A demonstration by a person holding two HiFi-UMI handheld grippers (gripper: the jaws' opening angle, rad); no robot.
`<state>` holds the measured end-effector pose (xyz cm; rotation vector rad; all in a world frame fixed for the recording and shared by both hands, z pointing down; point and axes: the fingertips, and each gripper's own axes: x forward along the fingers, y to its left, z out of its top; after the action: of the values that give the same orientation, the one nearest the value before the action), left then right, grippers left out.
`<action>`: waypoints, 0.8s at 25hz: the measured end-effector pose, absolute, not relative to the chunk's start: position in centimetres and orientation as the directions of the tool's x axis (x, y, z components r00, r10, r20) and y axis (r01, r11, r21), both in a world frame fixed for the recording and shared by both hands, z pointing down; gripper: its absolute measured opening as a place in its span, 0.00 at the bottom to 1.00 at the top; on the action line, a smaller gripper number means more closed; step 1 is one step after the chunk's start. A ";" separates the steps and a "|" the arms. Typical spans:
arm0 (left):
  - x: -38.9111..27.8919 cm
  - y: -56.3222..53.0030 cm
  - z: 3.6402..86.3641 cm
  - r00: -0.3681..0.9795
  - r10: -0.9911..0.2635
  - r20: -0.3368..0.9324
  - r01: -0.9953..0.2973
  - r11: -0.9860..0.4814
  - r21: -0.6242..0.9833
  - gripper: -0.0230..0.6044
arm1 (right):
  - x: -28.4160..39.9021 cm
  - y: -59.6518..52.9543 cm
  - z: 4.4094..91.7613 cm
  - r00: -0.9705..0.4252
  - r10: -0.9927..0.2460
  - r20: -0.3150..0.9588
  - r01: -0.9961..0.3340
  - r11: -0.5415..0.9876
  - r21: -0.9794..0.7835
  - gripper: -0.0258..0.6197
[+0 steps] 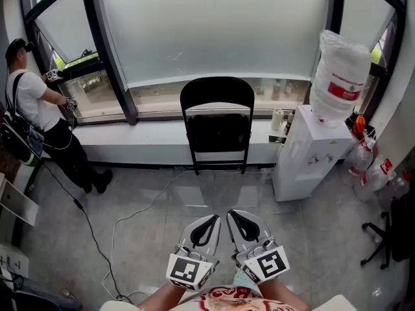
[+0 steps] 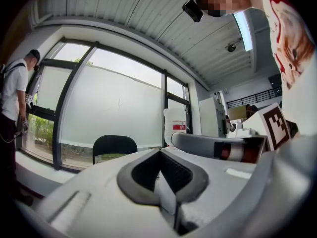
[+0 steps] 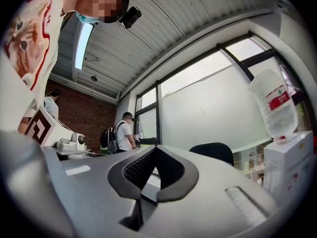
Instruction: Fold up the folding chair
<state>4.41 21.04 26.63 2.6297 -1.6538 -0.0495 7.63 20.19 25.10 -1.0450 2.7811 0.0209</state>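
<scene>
The black folding chair (image 1: 217, 125) stands unfolded by the window ledge, its seat down and its back toward the glass. My left gripper (image 1: 213, 219) and right gripper (image 1: 232, 214) hang side by side low in the head view, well short of the chair and touching nothing. Both are shut and hold nothing. In the left gripper view the left gripper (image 2: 159, 151) has its jaws closed tip to tip, and the chair (image 2: 115, 145) shows small beyond them. The right gripper (image 3: 155, 148) is likewise closed, with the chair (image 3: 213, 151) off to its right.
A white water dispenser (image 1: 303, 157) with a large bottle (image 1: 340, 70) stands right of the chair. A person (image 1: 39, 112) stands at the window on the left. A cable (image 1: 133, 216) trails over the grey floor. Bags (image 1: 371, 164) and an office chair base (image 1: 382, 241) sit at the right.
</scene>
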 end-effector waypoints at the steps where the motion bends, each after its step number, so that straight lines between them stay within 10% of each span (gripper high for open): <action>1: 3.7 22.3 26.7 0.438 -0.899 -0.011 -0.898 -0.438 0.041 0.04 | 7.0 21.5 25.2 -0.730 -0.663 -0.169 -0.665 0.745 -0.054 0.08; 20: 0.3 31.7 27.1 0.436 -0.898 -0.057 -0.891 -0.440 0.114 0.04 | 5.0 31.1 25.9 -0.678 -0.724 -0.128 -0.723 0.688 -0.064 0.08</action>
<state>0.32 31.69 27.06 2.6056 -1.6251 -0.1676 5.03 31.12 25.90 -1.1870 2.7533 -0.0123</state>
